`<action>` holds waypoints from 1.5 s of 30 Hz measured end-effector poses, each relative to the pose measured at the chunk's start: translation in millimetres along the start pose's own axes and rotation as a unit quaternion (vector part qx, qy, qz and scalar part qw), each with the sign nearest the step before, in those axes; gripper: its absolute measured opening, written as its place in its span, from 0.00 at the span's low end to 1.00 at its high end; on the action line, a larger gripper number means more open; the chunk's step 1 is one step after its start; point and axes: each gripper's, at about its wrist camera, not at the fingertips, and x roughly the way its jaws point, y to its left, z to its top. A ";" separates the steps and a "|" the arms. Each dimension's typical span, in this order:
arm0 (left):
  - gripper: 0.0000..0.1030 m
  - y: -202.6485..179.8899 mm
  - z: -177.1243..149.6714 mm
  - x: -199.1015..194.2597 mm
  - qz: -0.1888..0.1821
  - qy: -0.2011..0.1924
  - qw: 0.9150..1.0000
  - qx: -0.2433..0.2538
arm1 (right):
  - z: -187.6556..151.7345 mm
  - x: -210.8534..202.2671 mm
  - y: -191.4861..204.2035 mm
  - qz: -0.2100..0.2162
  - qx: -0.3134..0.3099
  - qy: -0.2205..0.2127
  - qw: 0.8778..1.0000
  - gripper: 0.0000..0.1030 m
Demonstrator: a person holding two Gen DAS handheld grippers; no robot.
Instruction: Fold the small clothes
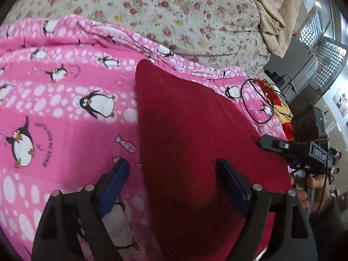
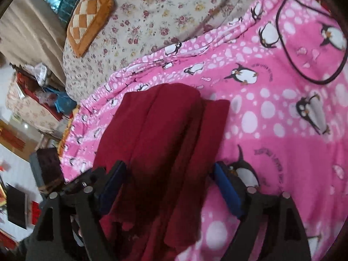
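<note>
the dark red garment (image 1: 195,143) is lying on a pink penguin blanket (image 1: 65,100), which is spread over a floral bedspread (image 1: 174,10). from the left wrist view the left gripper (image 1: 174,178) hangs right over the garment's near part with its jaws spread wide apart: one blue pad sits over the pink blanket just off the cloth's edge, the other is over the red fabric. nothing is pinched between them.

the right wrist view is pretty similar. the right gripper (image 2: 168,180) is wide apart too, with the garment (image 2: 156,134) running between the fingers in long lengthwise folds, and it's not clamped on anything. i can't tell if the pads actually touch the cloth.

the near end of the garment is cut off by the frame and shadowed, so what kind of clothing it is stays unclear. a loop of black cable (image 2: 308,43) lies on the blanket well apart from the garment. the other gripper's body (image 1: 300,150) pokes in at the left view's edge, beside the garment.
</note>
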 end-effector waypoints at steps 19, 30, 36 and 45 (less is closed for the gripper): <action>0.22 -15.3 -2.7 -3.5 -0.007 -0.029 0.997 0.069 | -0.8 9.8 20.8 -0.047 -0.109 0.027 0.993 0.49; 0.42 -2.6 -3.9 1.6 -0.018 -0.029 0.998 0.048 | -7.0 21.2 20.8 -0.059 -0.081 0.007 0.995 0.70; 0.45 -3.9 -6.9 0.4 -0.007 -0.037 0.998 0.052 | -4.9 25.5 21.4 -0.058 -0.085 0.012 0.995 0.74; 0.45 -3.7 -8.6 0.3 -0.008 -0.042 0.998 0.045 | -5.7 27.6 25.1 -0.068 -0.092 0.008 0.993 0.77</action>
